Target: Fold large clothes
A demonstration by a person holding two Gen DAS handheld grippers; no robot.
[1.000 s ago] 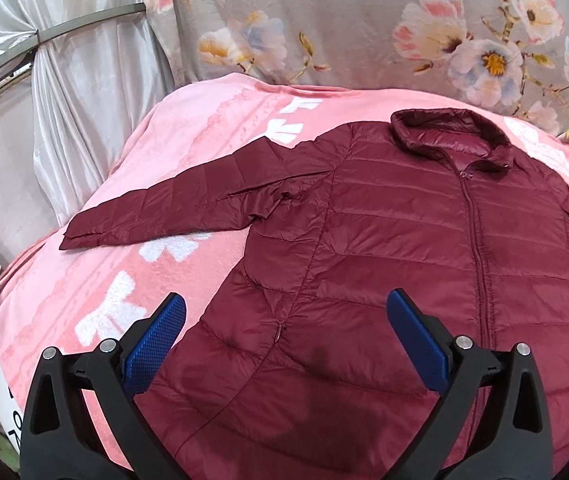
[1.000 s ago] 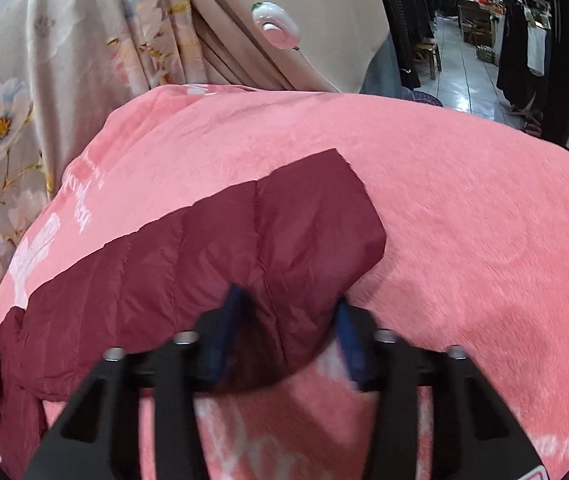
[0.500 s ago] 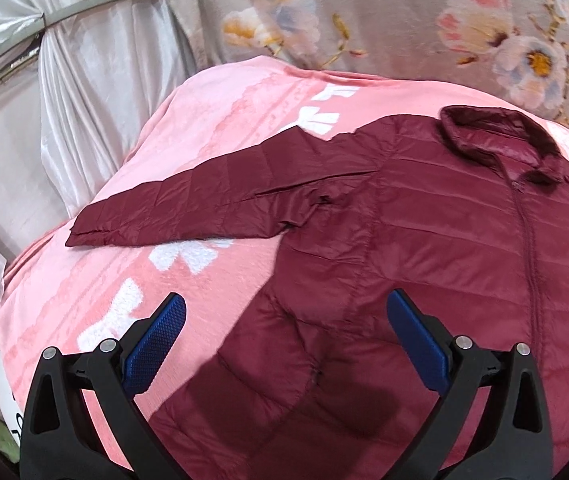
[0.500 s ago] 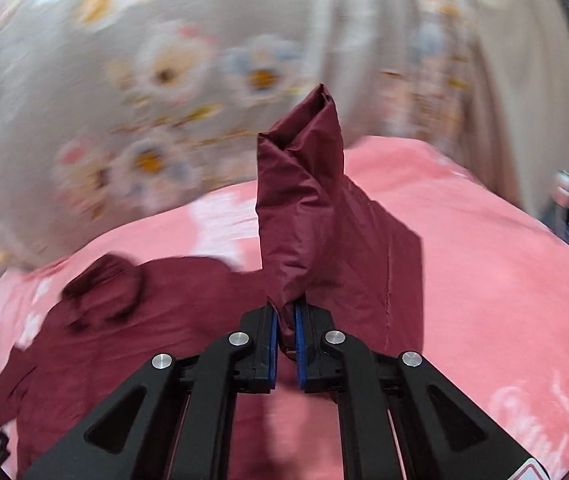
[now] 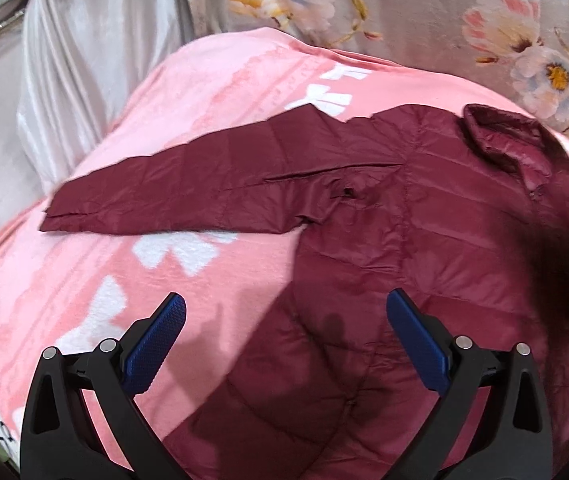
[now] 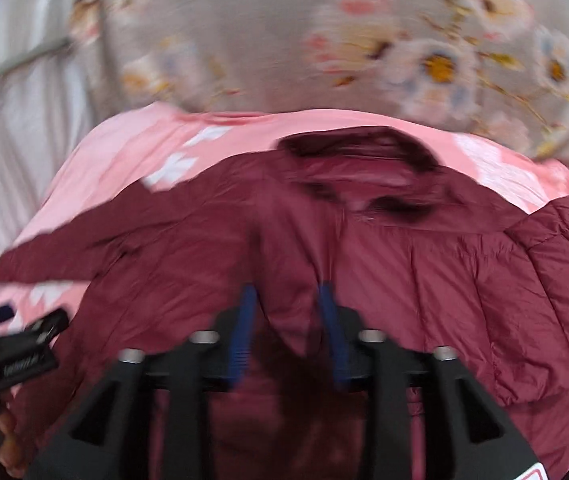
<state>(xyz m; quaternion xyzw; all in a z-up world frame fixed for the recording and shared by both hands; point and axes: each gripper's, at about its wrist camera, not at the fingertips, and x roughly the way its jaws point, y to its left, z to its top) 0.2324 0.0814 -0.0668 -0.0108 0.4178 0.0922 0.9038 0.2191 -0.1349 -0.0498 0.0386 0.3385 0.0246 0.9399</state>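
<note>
While right gripper straddles sleeve — jacket beneath

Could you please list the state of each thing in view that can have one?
Maroon quilted puffer jacket: spread front-up on the pink blanket, zipped as far as visible.
Jacket's far sleeve: stretched out flat on the blanket.
Jacket's other sleeve: folded across the chest, between the right gripper's pads.
Left gripper: open, hovering over the jacket's edge, holding nothing.
Right gripper: partly open around the sleeve; grip unclear through blur.
</note>
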